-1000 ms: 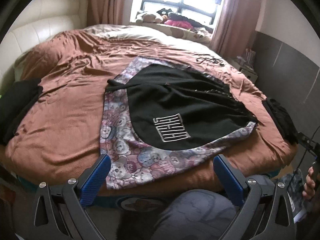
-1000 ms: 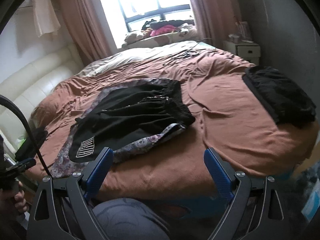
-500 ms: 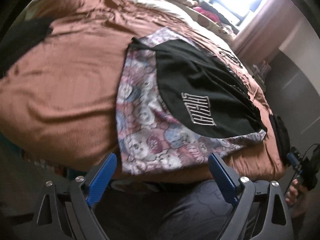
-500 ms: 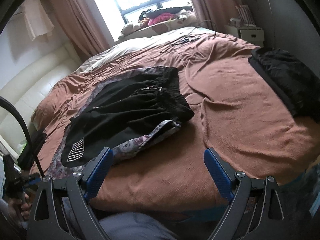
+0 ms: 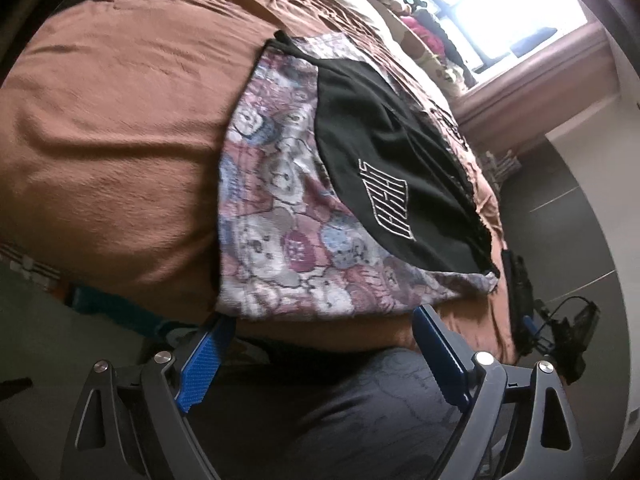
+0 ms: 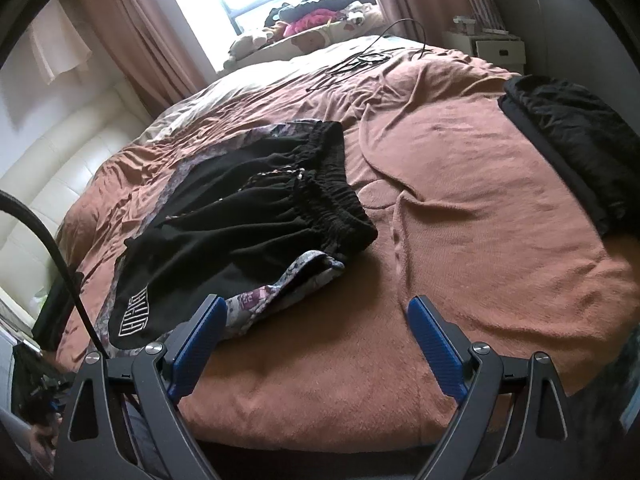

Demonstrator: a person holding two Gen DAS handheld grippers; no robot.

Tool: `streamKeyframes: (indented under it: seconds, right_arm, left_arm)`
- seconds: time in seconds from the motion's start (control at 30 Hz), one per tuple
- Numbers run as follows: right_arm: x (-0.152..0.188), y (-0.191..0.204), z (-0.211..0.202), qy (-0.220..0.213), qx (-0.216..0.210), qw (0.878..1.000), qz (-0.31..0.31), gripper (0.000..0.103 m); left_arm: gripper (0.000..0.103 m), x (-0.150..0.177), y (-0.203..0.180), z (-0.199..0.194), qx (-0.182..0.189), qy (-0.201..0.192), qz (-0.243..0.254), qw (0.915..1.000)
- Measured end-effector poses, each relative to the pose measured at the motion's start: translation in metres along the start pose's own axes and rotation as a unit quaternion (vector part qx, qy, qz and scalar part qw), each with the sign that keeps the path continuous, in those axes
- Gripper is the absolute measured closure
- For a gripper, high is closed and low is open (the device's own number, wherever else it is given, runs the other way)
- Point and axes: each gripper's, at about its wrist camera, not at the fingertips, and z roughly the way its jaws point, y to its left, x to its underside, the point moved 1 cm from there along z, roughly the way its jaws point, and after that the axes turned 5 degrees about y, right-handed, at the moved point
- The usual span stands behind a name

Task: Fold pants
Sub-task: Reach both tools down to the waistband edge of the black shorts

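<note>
Black pants with a white logo lie on a bear-print cloth on the brown bed. In the right wrist view the pants show their gathered waistband toward the right, with the print cloth under them. My left gripper is open and empty, just short of the print cloth's near edge. My right gripper is open and empty, over the bed's near edge, its left fingertip close to the cloth's near corner.
A dark pile of clothes lies at the bed's right side. Cables lie near the far end. A cream headboard is at left, a nightstand at far right. The person's grey-clad leg is below the left gripper.
Both grippers have moved in toward the bed. The left view has tilted and come close to the print cloth's near edge. The right gripper has come nearer the waistband end. Both stay open.
</note>
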Motion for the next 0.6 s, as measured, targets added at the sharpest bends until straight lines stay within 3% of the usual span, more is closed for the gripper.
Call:
streamKeyframes:
  seconds: [0.17, 0.2, 0.27, 0.33, 0.5, 0.6]
  right_arm:
    - [0.003, -0.003, 0.006, 0.007, -0.003, 1.000, 0.005, 0.011]
    - [0.003, -0.003, 0.008, 0.009, -0.004, 1.000, 0.006, 0.011]
    - [0.003, -0.006, 0.012, 0.018, -0.008, 1.000, 0.016, 0.011]
    - [0.002, -0.010, 0.018, 0.030, -0.018, 0.999, 0.035, 0.011]
    - [0.001, -0.019, 0.033, 0.042, -0.029, 0.997, 0.062, 0.011]
    - [0.000, -0.020, 0.042, 0.049, -0.034, 0.996, 0.073, 0.011]
  left_arm:
    - [0.014, -0.007, 0.001, 0.000, 0.002, -0.025, -0.012, 0.9996]
    - [0.017, -0.009, 0.000, -0.004, -0.004, -0.038, -0.014, 0.9992]
    - [0.033, -0.012, 0.001, -0.013, -0.011, -0.066, -0.017, 0.9976]
    - [0.036, -0.016, 0.003, -0.019, -0.006, -0.081, -0.020, 0.9965]
    - [0.049, -0.018, 0.012, -0.008, -0.025, -0.055, -0.034, 0.9976]
    - [0.066, -0.013, 0.017, -0.002, -0.041, -0.049, -0.043, 0.9970]
